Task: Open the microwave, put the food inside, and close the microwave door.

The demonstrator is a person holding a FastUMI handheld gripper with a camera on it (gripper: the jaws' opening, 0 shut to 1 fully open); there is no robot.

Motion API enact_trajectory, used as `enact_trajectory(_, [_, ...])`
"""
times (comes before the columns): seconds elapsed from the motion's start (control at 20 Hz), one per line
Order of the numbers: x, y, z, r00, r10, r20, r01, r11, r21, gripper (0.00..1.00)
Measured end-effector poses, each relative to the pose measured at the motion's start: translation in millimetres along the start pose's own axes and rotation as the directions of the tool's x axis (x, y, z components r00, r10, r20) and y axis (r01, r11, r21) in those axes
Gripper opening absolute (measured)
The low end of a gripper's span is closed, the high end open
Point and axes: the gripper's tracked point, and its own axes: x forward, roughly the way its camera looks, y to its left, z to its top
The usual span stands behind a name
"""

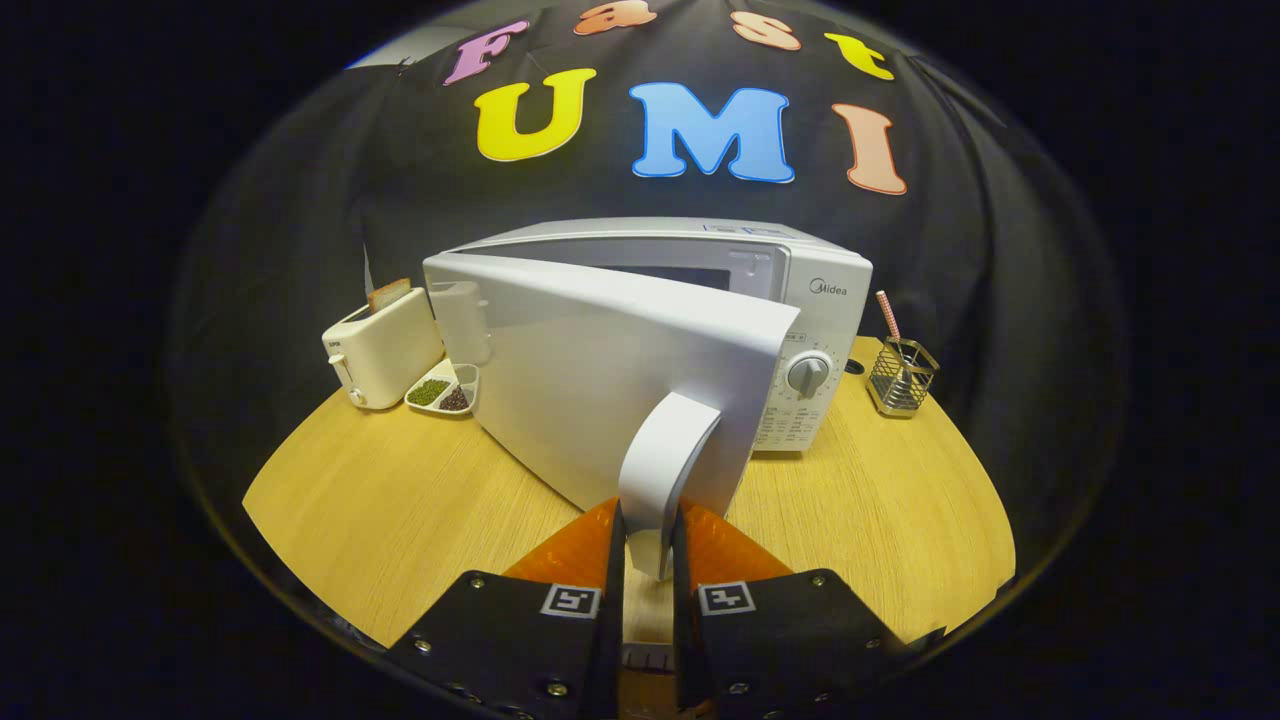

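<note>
The tool (648,545) grips the white microwave (800,300) door's curved handle (665,460) (door partly ajar).

A staged kitchen corner inside a recording booth — a round wooden table (400,500) backed by black cloth. A microwave (800,300) stands at twelve o'clock, a toaster (385,345) with bread and a split dish of beans (442,392) at ten — a wire utensil holder (900,378) at two.

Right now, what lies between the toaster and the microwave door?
In the gripper view, a divided dish sits between the toaster and the door, whose handle the tongs grip.
</note>
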Motion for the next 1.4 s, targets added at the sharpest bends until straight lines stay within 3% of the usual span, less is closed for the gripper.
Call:
enact_trajectory(0.7, [-36,60,-21,1.0,-0.016,0.0,0.016,1.0,0.012,0.27])
enact_trajectory(1.4, [-71,163,-63,0.989,0.12,-0.086,-0.127,0.989,-0.08,0.27])
